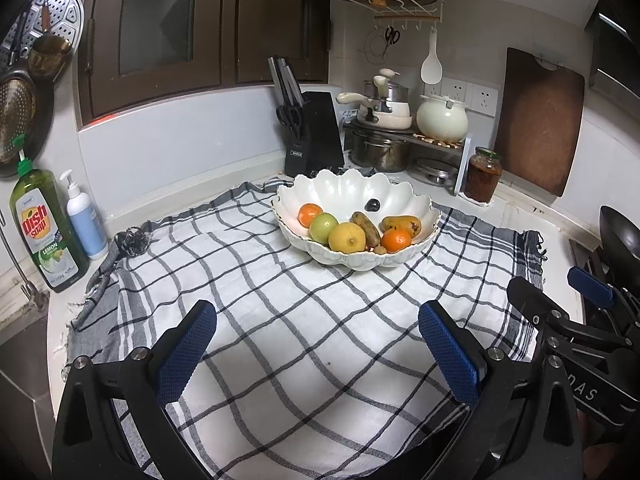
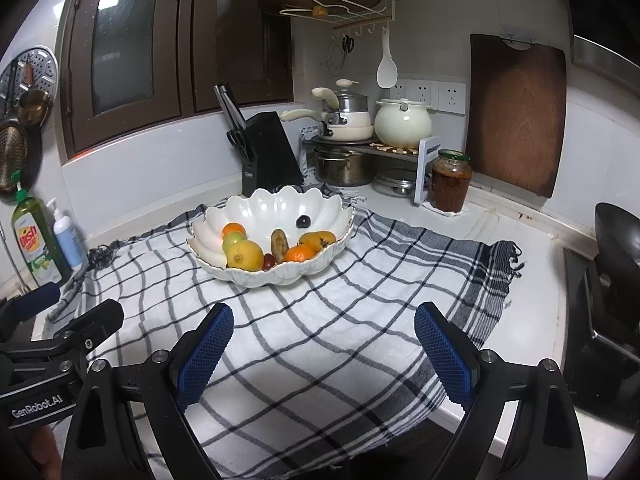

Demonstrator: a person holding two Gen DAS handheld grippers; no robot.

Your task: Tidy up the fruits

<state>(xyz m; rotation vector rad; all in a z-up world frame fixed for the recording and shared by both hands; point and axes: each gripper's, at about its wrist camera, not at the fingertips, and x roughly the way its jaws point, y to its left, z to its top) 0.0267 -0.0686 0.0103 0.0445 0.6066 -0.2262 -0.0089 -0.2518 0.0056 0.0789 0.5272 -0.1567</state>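
A white scalloped bowl (image 1: 400,196) stands on a checked cloth (image 1: 280,320); it also shows in the right wrist view (image 2: 256,208). It holds a lemon (image 1: 347,237), a green fruit (image 1: 323,227), two oranges (image 1: 396,239), brownish fruits (image 1: 401,224) and a dark plum (image 1: 373,205). My left gripper (image 1: 318,316) is open and empty over the cloth, well short of the bowl. My right gripper (image 2: 324,318) is open and empty, also short of the bowl. It shows at the right edge of the left wrist view (image 1: 560,288).
A knife block (image 1: 314,132), pots on a rack (image 1: 384,148), a jar (image 1: 483,174) and a cutting board (image 1: 540,120) stand behind. Dish soap (image 1: 44,232) and a pump bottle (image 1: 84,216) stand at the left. A dark wok (image 2: 616,240) sits at the right.
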